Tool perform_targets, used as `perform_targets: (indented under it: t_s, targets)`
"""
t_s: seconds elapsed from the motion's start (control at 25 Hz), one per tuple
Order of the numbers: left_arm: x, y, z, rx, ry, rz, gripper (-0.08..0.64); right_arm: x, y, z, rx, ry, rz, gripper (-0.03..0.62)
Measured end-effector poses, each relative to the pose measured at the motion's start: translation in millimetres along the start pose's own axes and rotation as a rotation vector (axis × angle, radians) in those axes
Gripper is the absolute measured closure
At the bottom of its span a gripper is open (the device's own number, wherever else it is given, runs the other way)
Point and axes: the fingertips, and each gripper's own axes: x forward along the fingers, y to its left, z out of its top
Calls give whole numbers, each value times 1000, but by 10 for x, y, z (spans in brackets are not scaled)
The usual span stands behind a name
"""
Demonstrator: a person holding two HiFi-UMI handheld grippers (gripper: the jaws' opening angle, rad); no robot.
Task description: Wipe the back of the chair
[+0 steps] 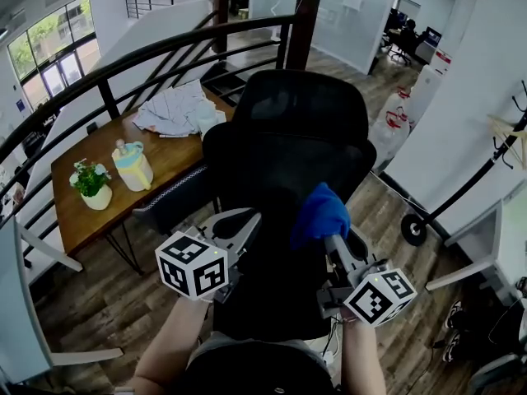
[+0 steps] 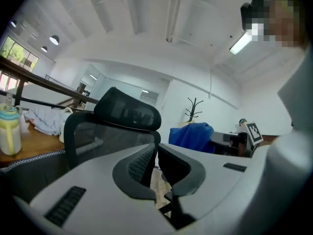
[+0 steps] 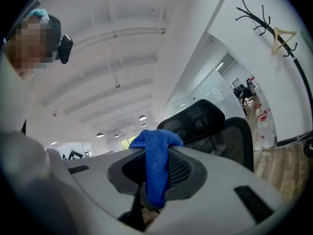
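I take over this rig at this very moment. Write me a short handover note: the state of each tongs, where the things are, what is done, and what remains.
Left tongs: shut, nothing between them, held low behind the chair.
Right tongs: shut on the blue cloth, which bunches out past the tips.
Chair: black, its back faces you, straight ahead of both tongs. The cloth seems just short of the back, not pressed on it.
Done: the cloth is gripped and brought up to the chair.
Left: wipe the back. The pictures do not show how much, if any, has been wiped.
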Motion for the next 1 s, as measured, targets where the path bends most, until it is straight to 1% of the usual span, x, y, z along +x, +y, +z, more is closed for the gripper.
perform_targets:
  t_s: [0.2, 0.44, 0.56, 0.76, 1.0]
  targets:
    - [-17, 29, -90, -28, 24, -13, 528, 9, 8, -95, 34, 12, 4, 511]
    - [-24, 111, -137, -51, 37, 6, 528, 46, 36, -157, 15, 31, 3, 514]
    - [-19, 118, -149, -50, 45, 9, 528, 49, 45, -169, 14, 40, 9, 514]
    - [11, 157, -242, -39, 88, 18, 528, 86, 45, -175, 33, 40, 9, 514]
    - [34, 143, -250, -29, 100, 22, 531, 111, 35, -197, 29, 58, 10, 514]
